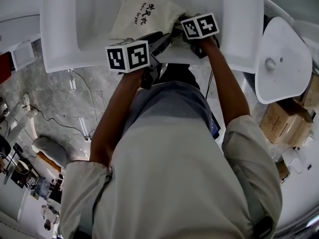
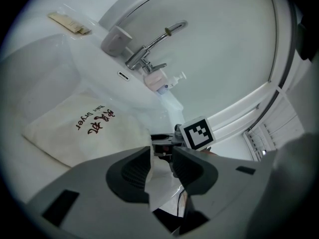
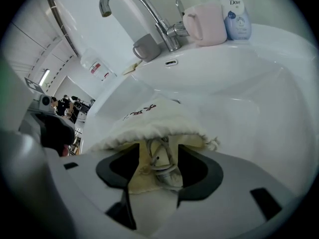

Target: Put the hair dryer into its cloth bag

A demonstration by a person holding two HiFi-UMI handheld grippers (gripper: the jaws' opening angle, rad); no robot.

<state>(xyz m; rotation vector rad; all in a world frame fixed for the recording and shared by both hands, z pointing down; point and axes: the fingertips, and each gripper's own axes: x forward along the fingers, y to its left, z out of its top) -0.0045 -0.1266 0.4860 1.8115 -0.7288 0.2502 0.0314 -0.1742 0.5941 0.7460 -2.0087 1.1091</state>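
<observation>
"Hair Dryer" is printed on the cloth bag [image 1: 142,15]. The right gripper [image 3: 158,171] clasps its gathered mouth, and the left gripper [image 2: 160,171] is released. Only the right gripper view shows the Dove bottle [image 3: 235,15].

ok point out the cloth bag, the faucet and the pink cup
cloth bag [image 2: 75,139], left gripper view, on the plain cloth beside its print
faucet [image 3: 158,20], right gripper view, on the sloping part of its spout
pink cup [image 3: 202,24], right gripper view, on its side wall

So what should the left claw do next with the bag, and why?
Probably close the left claw on the bag edge lying loose between its open jaws. The right claw seems to pinch the mouth by the cord, so a second grip could spread it open.
</observation>
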